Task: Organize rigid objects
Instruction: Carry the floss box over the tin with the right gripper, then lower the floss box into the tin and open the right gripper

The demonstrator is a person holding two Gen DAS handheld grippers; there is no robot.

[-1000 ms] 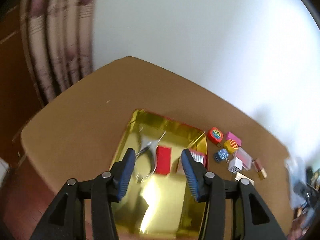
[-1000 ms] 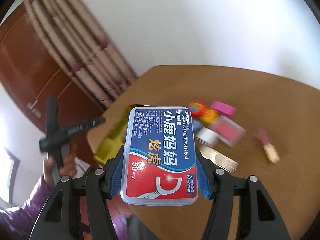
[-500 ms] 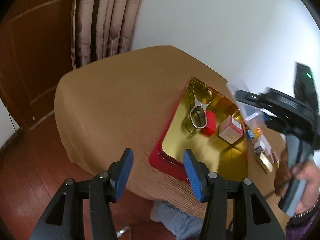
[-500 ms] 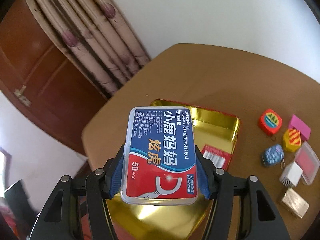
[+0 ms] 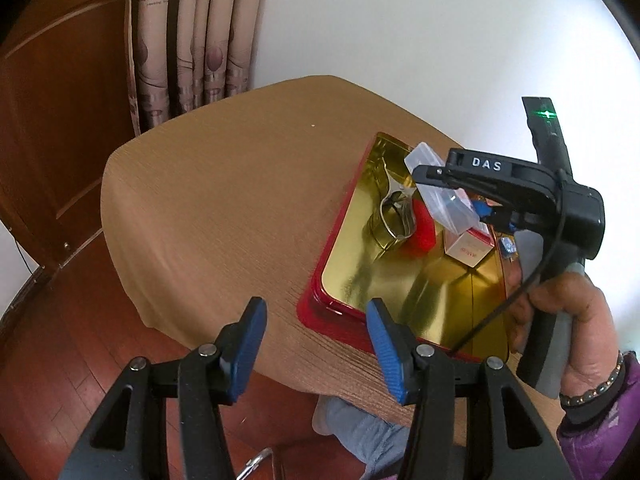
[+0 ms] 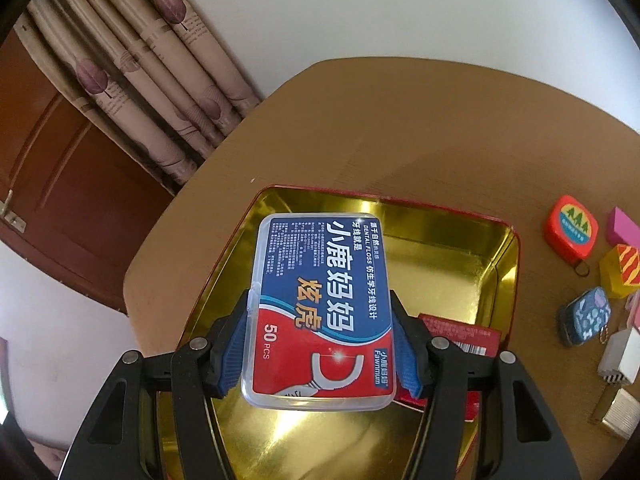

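My right gripper [image 6: 324, 344] is shut on a clear dental floss box [image 6: 322, 308] with a blue and red label, held above the gold tray [image 6: 444, 276] with a red rim. In the left wrist view the same box [image 5: 444, 196] hangs over the tray [image 5: 360, 276], which holds a metal clip [image 5: 394, 220], a red item [image 5: 424, 228] and a small pink-and-white box [image 5: 468, 246]. My left gripper [image 5: 316, 344] is open and empty, off the table's near edge, in front of the tray.
Right of the tray on the brown table [image 6: 400, 128] lie a red tape measure [image 6: 572, 230], a pink block [image 6: 622, 232], a yellow block [image 6: 622, 276], a blue keychain [image 6: 586, 316] and white and gold boxes [image 6: 618, 356]. A curtain [image 5: 192, 40] and wooden door stand behind.
My right gripper has carried the floss box from beside the tray to over it and lower. My left gripper has pulled back off the table edge, still open.
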